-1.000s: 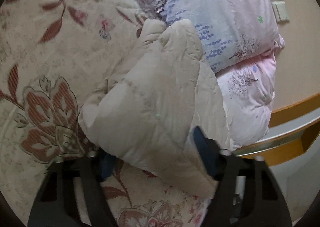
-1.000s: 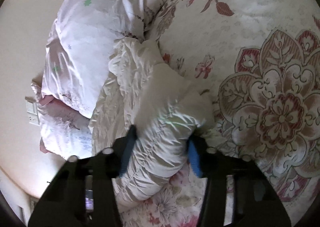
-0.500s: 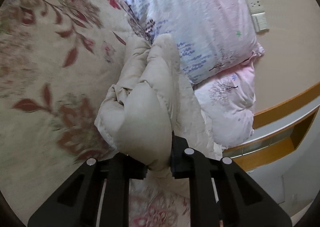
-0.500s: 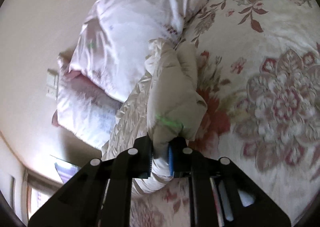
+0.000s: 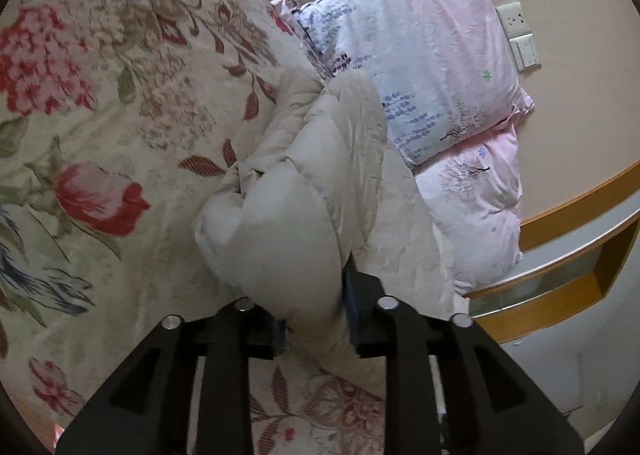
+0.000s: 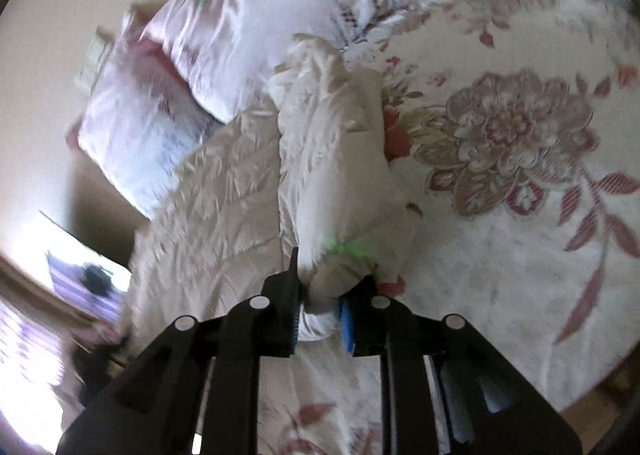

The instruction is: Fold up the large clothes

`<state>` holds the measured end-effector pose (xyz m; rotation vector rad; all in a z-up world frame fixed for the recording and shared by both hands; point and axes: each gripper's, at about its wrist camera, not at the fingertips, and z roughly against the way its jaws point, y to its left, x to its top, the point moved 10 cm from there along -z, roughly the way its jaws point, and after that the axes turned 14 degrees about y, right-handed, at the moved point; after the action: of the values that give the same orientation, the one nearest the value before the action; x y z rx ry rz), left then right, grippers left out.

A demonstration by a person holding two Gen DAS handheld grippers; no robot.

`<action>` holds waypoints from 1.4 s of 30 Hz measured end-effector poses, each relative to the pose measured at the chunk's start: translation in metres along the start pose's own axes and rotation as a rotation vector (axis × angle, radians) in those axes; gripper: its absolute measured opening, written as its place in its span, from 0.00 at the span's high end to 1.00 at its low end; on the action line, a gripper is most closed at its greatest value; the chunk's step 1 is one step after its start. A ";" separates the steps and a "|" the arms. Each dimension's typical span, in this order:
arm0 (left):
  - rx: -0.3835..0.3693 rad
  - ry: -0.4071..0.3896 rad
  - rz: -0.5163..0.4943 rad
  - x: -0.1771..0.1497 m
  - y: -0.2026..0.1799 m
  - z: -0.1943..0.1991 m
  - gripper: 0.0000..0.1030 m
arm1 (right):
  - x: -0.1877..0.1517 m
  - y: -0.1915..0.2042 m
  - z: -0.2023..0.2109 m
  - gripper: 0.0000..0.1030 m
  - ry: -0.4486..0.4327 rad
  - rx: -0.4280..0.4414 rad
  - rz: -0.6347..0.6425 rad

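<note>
My left gripper is clamped on a thick fold of the cream puffer jacket, the padded cloth bulging up between my two black fingers and hiding their tips. In the left wrist view the jacket fills the centre and runs up toward twelve o'clock, where it meets the lower edge of the upper pillow, a pale pink and blue one printed with small lavender sprigs. A second pink pillow lies below it at about three o'clock, touching the jacket's right side. The floral bedspread, cream with red and pink blossoms, spreads from nine to eleven o'clock. On the beige wall at one to two o'clock sit a socket plate and a switch plate; I can read no writing on either. A wooden bed frame curves past at three to four o'clock.

My right gripper also pinches the jacket, a bunched end squeezed between the blue pads. A faint green spot of light shows on the cloth just above the grip. The jacket's flat quilted part spreads toward nine o'clock, the pillows lie at eleven o'clock, and the bedspread fills three o'clock. This view is blurred. No brand or label is legible anywhere.
</note>
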<state>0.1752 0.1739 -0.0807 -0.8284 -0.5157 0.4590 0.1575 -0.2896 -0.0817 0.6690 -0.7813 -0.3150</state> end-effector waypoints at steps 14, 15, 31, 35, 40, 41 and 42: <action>0.059 -0.067 -0.012 -0.003 0.001 -0.008 0.42 | 0.047 0.095 0.033 0.47 -0.346 -0.391 0.355; 0.062 -0.070 -0.011 -0.003 0.001 -0.009 0.42 | 0.045 0.109 0.020 0.53 -0.312 -0.377 0.407; 0.067 -0.129 0.008 0.007 0.001 -0.013 0.47 | 0.029 0.149 -0.130 0.58 0.011 -0.501 0.644; 0.066 -0.164 -0.086 0.013 -0.022 -0.005 0.64 | 0.027 0.145 -0.137 0.58 0.026 -0.509 0.641; 0.006 -0.198 -0.214 0.016 -0.066 0.006 0.68 | 0.027 0.143 -0.140 0.58 0.039 -0.493 0.628; -0.008 -0.202 -0.240 0.015 -0.076 0.007 0.68 | 0.028 0.143 -0.142 0.58 0.042 -0.490 0.627; -0.019 -0.204 -0.260 0.013 -0.084 0.007 0.68 | 0.028 0.143 -0.143 0.58 0.045 -0.485 0.625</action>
<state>0.1963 0.1362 -0.0076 -0.7242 -0.8066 0.2997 0.2851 -0.1337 -0.0468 -0.0388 -0.7929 0.0869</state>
